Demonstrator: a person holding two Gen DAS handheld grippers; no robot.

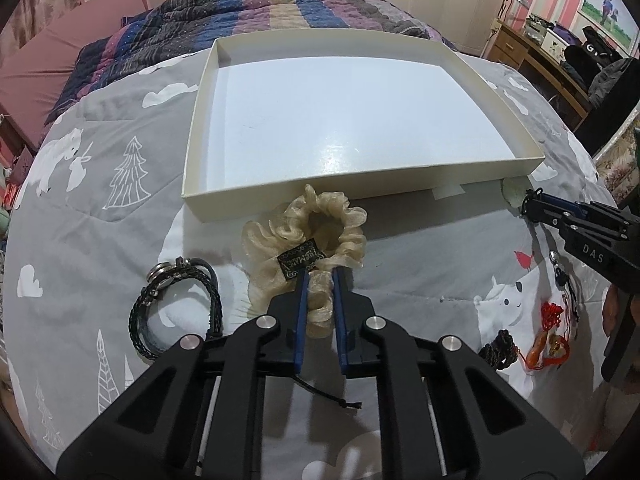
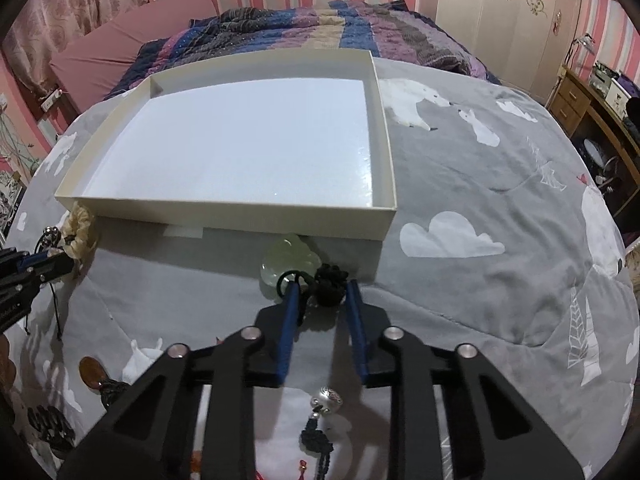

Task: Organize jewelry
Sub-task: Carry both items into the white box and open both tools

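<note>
A shallow cream box (image 1: 200, 112) with a white floor lies on the grey bedspread; it also shows in the right wrist view (image 2: 386, 140). My left gripper (image 1: 320, 274) is shut on a beige scrunchie (image 1: 296, 220) with a black label, just in front of the box's near wall. My right gripper (image 2: 320, 282) is closed on the black knotted cord (image 2: 330, 284) of a pale green jade pendant (image 2: 280, 258) near the box's front right corner. The right gripper also shows in the left wrist view (image 1: 530, 200), at the pendant (image 1: 512, 192).
A black braided bracelet (image 1: 176, 304) lies left of the scrunchie. A red and orange charm (image 1: 550, 340) and a black knotted cord (image 1: 500, 350) lie to the right. A silver bead on black cord (image 2: 326, 400) lies under the right gripper. A striped quilt (image 1: 280, 4) lies behind the box.
</note>
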